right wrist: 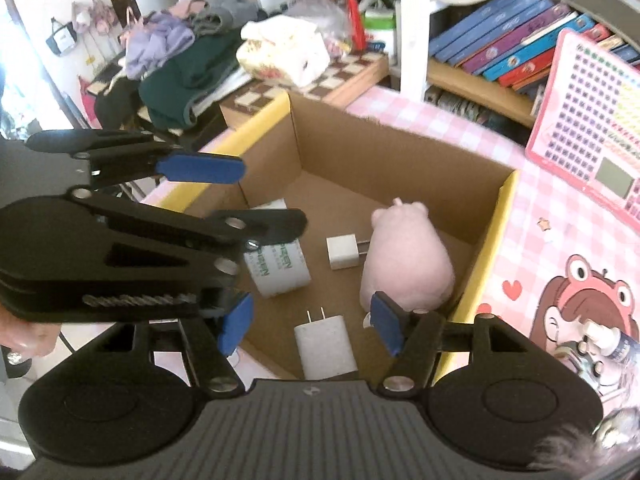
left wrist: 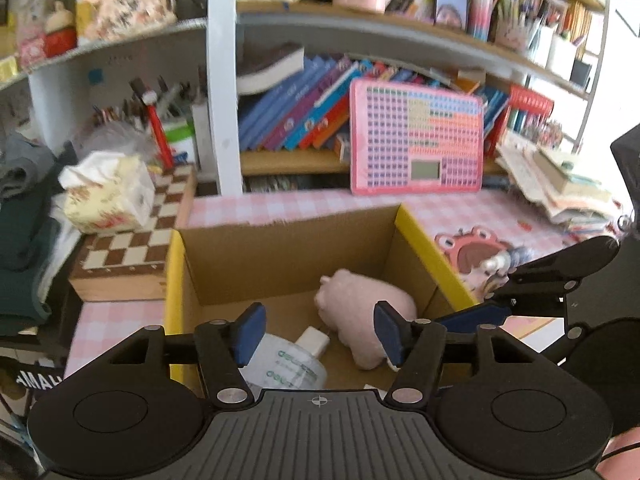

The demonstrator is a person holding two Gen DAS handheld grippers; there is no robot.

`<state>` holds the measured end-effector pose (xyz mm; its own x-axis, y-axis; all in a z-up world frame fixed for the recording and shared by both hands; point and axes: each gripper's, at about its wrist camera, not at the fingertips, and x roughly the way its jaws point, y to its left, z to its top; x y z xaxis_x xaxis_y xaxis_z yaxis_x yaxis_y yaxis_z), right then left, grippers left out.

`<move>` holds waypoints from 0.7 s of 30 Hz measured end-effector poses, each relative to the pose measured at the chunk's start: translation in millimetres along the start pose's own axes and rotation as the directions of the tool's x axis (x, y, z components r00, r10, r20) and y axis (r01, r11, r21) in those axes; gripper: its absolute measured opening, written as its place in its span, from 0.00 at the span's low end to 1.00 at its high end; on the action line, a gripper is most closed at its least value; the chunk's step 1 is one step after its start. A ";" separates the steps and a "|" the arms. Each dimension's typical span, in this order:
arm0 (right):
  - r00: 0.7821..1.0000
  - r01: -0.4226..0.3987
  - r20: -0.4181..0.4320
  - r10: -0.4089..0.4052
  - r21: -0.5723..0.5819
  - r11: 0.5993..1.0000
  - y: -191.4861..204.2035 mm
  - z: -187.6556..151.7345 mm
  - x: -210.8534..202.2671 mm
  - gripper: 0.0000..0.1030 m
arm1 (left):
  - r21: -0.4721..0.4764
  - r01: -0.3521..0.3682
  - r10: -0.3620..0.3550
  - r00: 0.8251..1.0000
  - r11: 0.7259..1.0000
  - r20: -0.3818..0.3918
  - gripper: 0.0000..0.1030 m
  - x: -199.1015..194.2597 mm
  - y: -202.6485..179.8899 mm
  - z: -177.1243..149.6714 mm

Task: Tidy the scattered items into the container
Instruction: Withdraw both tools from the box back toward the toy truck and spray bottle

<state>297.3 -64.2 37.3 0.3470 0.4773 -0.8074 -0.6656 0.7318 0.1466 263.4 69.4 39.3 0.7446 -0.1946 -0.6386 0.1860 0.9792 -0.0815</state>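
A: What is seen inside the cardboard box (right wrist: 400, 148)?

B: Plain brown corrugated walls with yellow-edged flaps are shown, standing on a pink checked tablecloth (right wrist: 448, 120). On the floor a soft, rounded pink plush pig (right wrist: 404, 260) is lying near the right wall. Beside it a small white charger cube (right wrist: 343, 252) is seen with its prongs turned toward the plush, and a smooth white roll with green lettering (right wrist: 280, 268) is lying on its side to the left.

A: Is anything shown by one camera only?

B: A second, larger white charger (right wrist: 325, 346), prongs up, is seen only by the right wrist camera, by the near wall. The pink frog-shaped mirror (left wrist: 476, 254) on the cloth is shown as an object in the left view; in the right view a frog cartoon and a small white bottle (right wrist: 608, 342) are seen there.

A: How are the claws held?

B: The left gripper (left wrist: 320, 334) is held wide open above the near part of the box, nothing between its blue pads (left wrist: 250, 334). The right gripper (right wrist: 308, 326) is likewise spread wide and empty, over the near rim.

A: Is room left?

B: Bare cardboard floor is seen toward the far wall. Outside, a wooden chessboard (left wrist: 128, 252) with a tissue pack (left wrist: 108, 196) on it is pressed close to the left flap, and a pink keyboard toy (left wrist: 416, 140) is leaned against the bookshelf behind.
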 end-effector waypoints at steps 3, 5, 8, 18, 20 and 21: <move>0.999 0.024 0.037 -0.024 -0.013 1.000 7.4 -7.6 -19.2 0.64 | -0.004 -0.004 0.004 0.999 1.000 0.041 0.63 -24.9 -1.8 -3.6; 0.997 0.045 0.065 -0.044 -0.019 0.999 12.0 -14.9 -32.2 0.65 | -0.003 -0.007 0.007 0.998 1.000 0.066 0.66 -41.0 -3.3 -8.3; 0.992 0.071 0.106 -0.070 -0.010 0.997 16.8 -28.3 -51.1 0.66 | 0.003 -0.010 0.010 0.996 1.000 0.088 0.69 -62.3 -6.8 -17.5; 0.969 0.113 0.212 -0.125 0.070 0.991 46.9 -78.4 -94.7 0.71 | 0.037 -0.066 0.061 0.991 0.997 0.117 0.79 -114.7 -22.9 -61.4; 0.966 0.120 0.222 -0.135 0.078 0.990 53.9 -87.0 -99.8 0.72 | 0.026 -0.065 0.062 0.992 0.998 0.107 0.79 -120.4 -24.5 -70.0; 0.963 0.125 0.228 -0.141 0.082 0.989 57.4 -91.6 -102.1 0.74 | 0.019 -0.065 0.063 0.993 0.998 0.101 0.80 -123.0 -25.2 -74.8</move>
<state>163.1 -115.5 75.8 0.5785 0.4679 -0.6682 -0.5609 0.8229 0.0906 119.2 73.0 62.7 0.8158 -0.1374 -0.5618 0.1491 0.9885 -0.0253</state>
